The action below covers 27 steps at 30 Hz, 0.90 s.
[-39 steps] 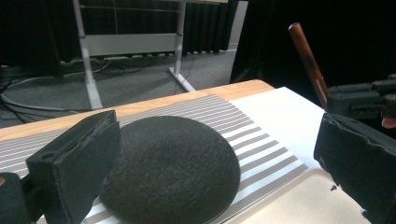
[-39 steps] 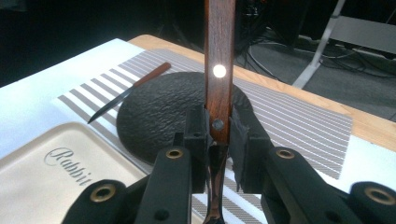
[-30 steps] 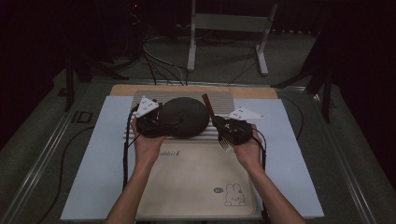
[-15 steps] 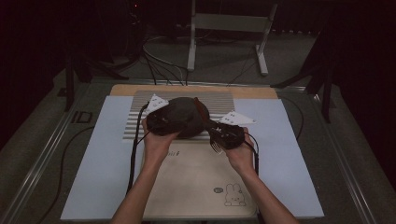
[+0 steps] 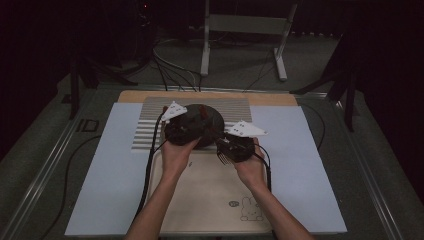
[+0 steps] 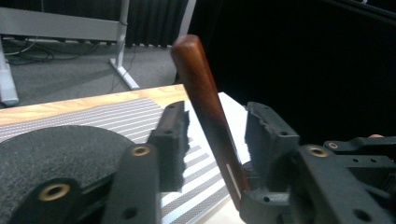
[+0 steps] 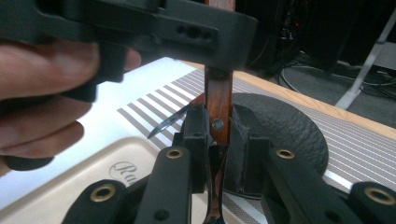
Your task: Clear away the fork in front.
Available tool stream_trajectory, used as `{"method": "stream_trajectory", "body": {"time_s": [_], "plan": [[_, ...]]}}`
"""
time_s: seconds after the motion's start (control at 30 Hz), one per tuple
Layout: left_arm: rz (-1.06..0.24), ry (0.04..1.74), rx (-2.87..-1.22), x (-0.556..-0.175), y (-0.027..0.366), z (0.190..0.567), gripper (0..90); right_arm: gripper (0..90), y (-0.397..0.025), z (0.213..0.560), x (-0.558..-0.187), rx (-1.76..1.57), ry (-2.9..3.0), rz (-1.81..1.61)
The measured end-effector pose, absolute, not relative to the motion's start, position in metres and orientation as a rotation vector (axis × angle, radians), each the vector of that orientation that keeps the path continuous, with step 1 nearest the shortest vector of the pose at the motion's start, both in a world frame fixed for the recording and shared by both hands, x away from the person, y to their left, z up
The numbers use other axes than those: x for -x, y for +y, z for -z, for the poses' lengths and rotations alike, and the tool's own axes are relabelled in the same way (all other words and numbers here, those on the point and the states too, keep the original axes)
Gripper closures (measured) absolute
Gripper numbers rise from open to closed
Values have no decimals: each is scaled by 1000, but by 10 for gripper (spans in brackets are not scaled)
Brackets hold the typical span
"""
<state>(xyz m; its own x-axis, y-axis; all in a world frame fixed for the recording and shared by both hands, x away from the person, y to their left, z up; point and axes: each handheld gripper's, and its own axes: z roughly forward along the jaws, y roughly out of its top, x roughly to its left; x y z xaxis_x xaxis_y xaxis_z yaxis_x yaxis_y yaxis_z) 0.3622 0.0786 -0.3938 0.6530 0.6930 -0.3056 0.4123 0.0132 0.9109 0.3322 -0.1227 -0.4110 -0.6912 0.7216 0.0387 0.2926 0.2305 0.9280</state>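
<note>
A utensil with a reddish wooden handle (image 6: pixel 205 107) stands nearly upright between my two grippers. My right gripper (image 7: pixel 218 126) is shut on the handle (image 7: pixel 218 93) near its rivet; what look like fork tines (image 5: pixel 223 159) hang below it over the tray. My left gripper (image 6: pixel 217 126) is open, with a foam pad on each side of the handle and a gap showing. In the high view the left gripper (image 5: pixel 200 122) and right gripper (image 5: pixel 222 142) meet over a round black mat (image 5: pixel 216 117).
The black mat lies on a grey striped mat (image 5: pixel 145 130). A cream tray (image 5: pixel 210 200) with a bunny print sits in front of it, on a pale blue sheet (image 5: pixel 115 175). Cables trail from both grippers. A metal stand (image 5: pixel 245 25) rises behind the table.
Both hands have drawn together. The left gripper moved right and the right gripper moved left and nearer, so the handle now stands between the left gripper's jaws.
</note>
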Motion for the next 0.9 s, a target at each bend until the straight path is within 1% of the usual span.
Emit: {"method": "stream_trajectory", "body": {"time_s": [0.13,0.23,0.3,0.33,0.37,0.4,0.43,0.47,0.53,0.57,0.63,0.67,0.77,0.9], "plan": [[-271,921,-1601,-362,79,393,734,776,-119,409,-330,-918,2107,-1469],[-252,907,-1597,-361,79,392,781,775,-119,409,-330,-924,2108,-1476],[-283,893,-1641,-359,75,390,803,762,-118,410,-331,-919,2115,-1469],[-276,888,-1649,-359,75,390,805,646,-119,410,-332,-917,2129,-1486],[-268,885,-1654,-360,76,390,805,603,-119,410,-332,-919,2136,-1489],[-270,888,-1656,-360,76,390,805,532,-121,410,-332,-920,2125,-1485],[-271,891,-1661,-360,77,390,805,484,-122,410,-332,-923,2126,-1490],[-272,890,-1664,-360,78,390,805,412,-124,410,-333,-932,2132,-1494],[-272,890,-1664,-360,78,390,805,412,-125,410,-333,-941,2130,-1488],[-274,886,-1671,-360,83,388,806,234,-131,410,-335,-965,2115,-1458],[-272,885,-1668,-359,85,387,805,175,-136,410,-336,-979,2111,-1441],[-272,885,-1668,-359,85,387,805,175,-136,410,-336,-979,2111,-1441],[-270,893,-1669,-359,91,384,805,119,-148,410,-336,-1000,2103,-1412],[-266,901,-1674,-358,95,383,805,108,-160,410,-333,-1020,2069,-1383]]}}
